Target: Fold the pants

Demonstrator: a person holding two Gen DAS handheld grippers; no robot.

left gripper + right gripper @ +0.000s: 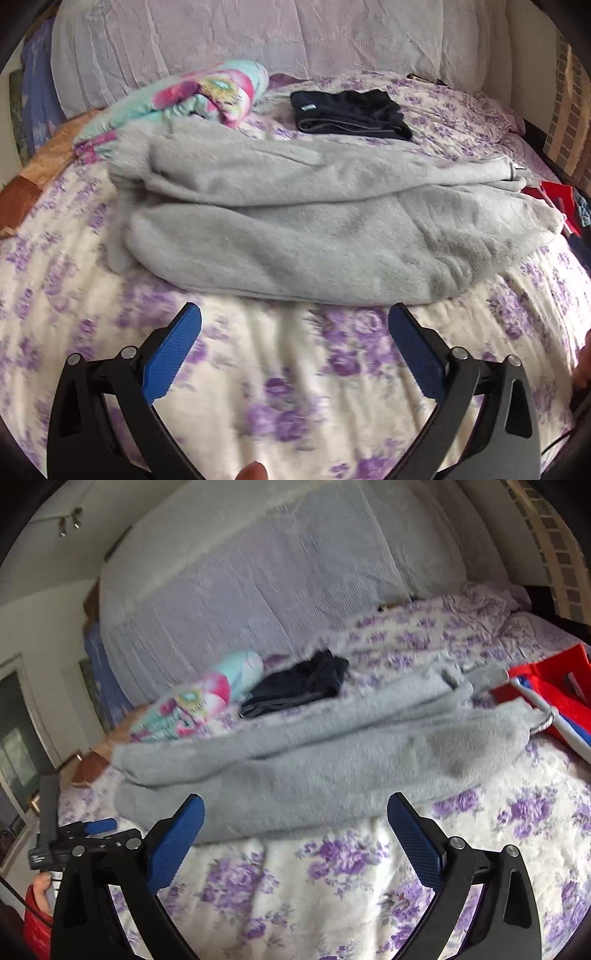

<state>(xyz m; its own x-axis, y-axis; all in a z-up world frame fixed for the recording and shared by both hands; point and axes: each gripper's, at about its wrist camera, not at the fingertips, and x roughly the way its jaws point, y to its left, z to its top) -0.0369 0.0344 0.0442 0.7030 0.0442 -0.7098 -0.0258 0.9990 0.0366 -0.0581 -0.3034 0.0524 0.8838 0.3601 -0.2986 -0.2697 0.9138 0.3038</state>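
Behind the grey pants point(314, 225) lie dark clothes point(351, 110) and a floral bundle point(192, 92); red fabric point(550, 698) touches their right end. Pants stretch left-right across the bed point(295, 369). Left gripper point(294, 314) and right gripper point(295, 805) hover before them, released.

Counts of clothing and tools on a floral bed, seen from two wrist cameras.

One pair of grey fleece pants point(314, 229) lies on one purple-flowered bedspread point(288, 369). One dark navy folded garment point(351, 110), one bright floral rolled blanket point(192, 96) and one red item point(554, 694), partly out of frame, lie near it. Two grippers show: the left gripper point(294, 317) and the right gripper point(295, 806), each with two blue finger pads, four pads in all. One pale lace curtain point(258, 33) hangs behind.
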